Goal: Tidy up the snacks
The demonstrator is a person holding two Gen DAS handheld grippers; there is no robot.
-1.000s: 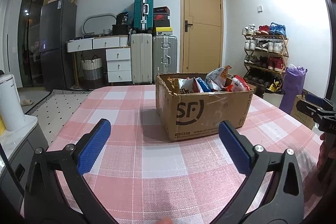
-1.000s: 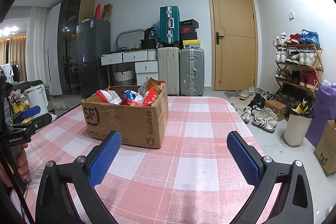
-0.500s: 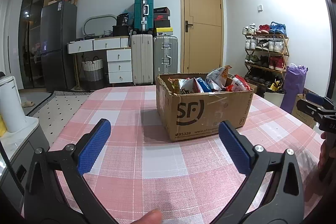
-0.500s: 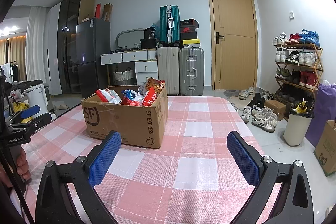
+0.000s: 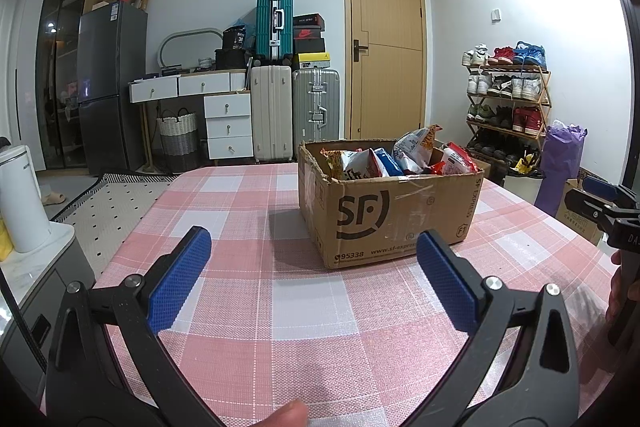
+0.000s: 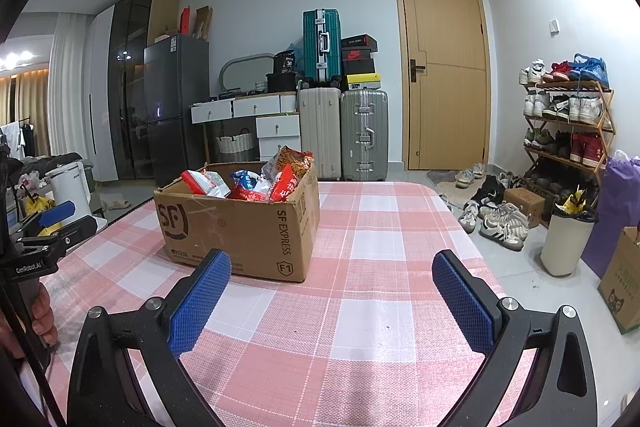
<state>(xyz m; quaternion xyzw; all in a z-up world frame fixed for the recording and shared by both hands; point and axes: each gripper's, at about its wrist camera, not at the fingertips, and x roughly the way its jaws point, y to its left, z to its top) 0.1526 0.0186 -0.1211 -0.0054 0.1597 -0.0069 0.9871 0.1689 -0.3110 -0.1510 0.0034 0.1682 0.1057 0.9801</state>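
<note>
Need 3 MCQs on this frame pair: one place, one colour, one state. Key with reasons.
1. Where do the snack packets lie?
A. in the brown SF cardboard box
B. spread on the pink checked tablecloth
C. on the shoe rack

2. What colour are the gripper pads?
A. red
B. blue
C. green

3. How are the left gripper and right gripper?
A. both open, empty
B. left holds a packet
C. both shut

Key: 1 A, packets show above the box rim; 2 B, blue textured pads; 3 A, wide gaps show only cloth.

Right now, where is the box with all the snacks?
The cardboard box sits on the pink checked table, ahead of both open grippers, right of centre in the left view.
</note>
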